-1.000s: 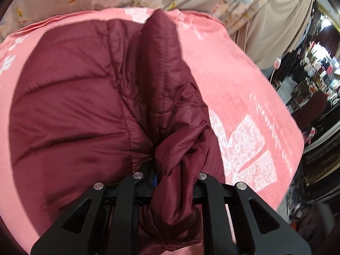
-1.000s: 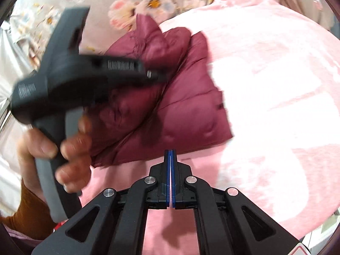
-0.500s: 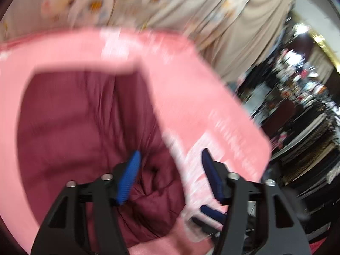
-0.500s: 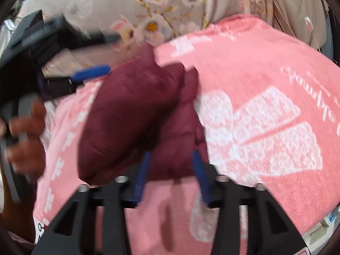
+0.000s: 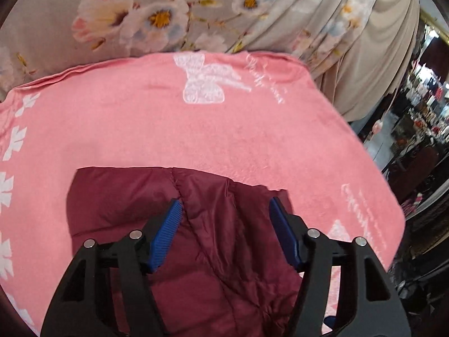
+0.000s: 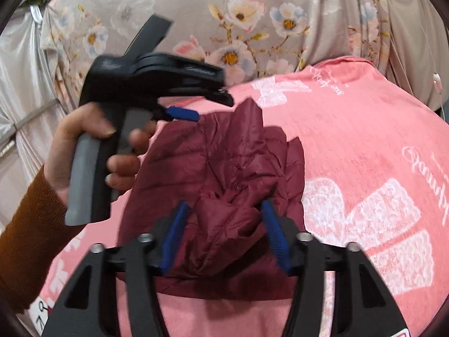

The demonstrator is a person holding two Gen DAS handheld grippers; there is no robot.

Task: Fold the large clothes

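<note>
Both sets of fingers spread, nothing gripped: right gripper [image 6: 224, 226] straddles the maroon puffer jacket's [image 6: 221, 174] bunched edge, left gripper [image 5: 226, 224] above it; I'd pinch deep before folding.

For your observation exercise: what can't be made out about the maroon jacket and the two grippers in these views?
- Jacket near edge: left wrist view, hidden under left gripper.
- Right gripper: whether its pads touch the bunched fabric is unclear.
- Jacket's left side: right wrist view, covered by the hand.
</note>
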